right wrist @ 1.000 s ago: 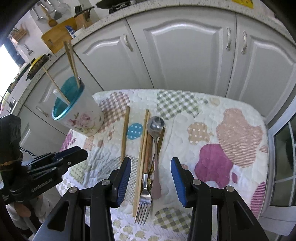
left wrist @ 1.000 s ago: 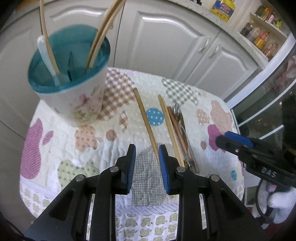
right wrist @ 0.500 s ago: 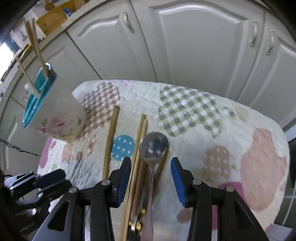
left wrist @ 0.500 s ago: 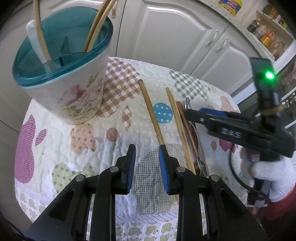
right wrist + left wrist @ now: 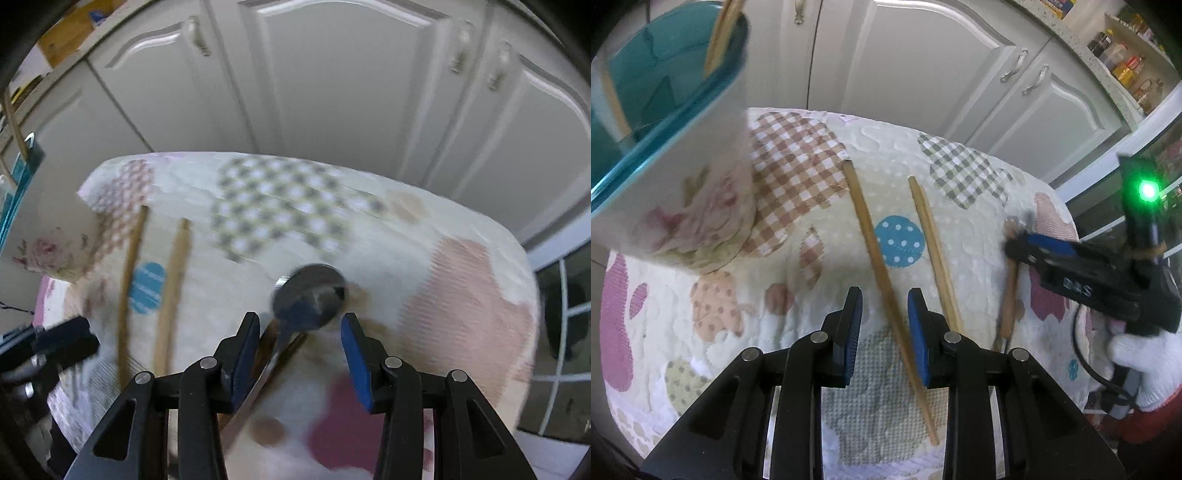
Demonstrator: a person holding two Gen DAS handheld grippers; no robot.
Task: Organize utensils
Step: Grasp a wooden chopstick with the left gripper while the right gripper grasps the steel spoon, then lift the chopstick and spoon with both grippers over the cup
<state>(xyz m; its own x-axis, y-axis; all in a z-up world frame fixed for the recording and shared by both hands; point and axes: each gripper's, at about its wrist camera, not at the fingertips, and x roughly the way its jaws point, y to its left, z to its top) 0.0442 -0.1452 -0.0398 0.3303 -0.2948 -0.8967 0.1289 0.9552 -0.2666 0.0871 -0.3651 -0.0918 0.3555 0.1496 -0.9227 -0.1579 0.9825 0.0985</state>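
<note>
The left claw (image 5: 884, 325) stands released astride a wooden chopstick (image 5: 882, 266) on the quilted table (image 5: 798, 184), the floral utensil cup (image 5: 676, 177) at upper left — while the right claw (image 5: 300, 349), also released, straddles a blurred metal spoon (image 5: 308, 301) at centre frame.

- Floral holder cup (image 5: 683, 192) with a teal rim stands upright, chopsticks leaning inside.
- One wooden chopstick (image 5: 886, 280) lies flat just right of the cup.
- A second chopstick (image 5: 934, 251) lies beside it, farther from the cup.
- Metal spoon (image 5: 308, 301), blurred, lies farthest from the cup, seemingly bowl up.
</note>
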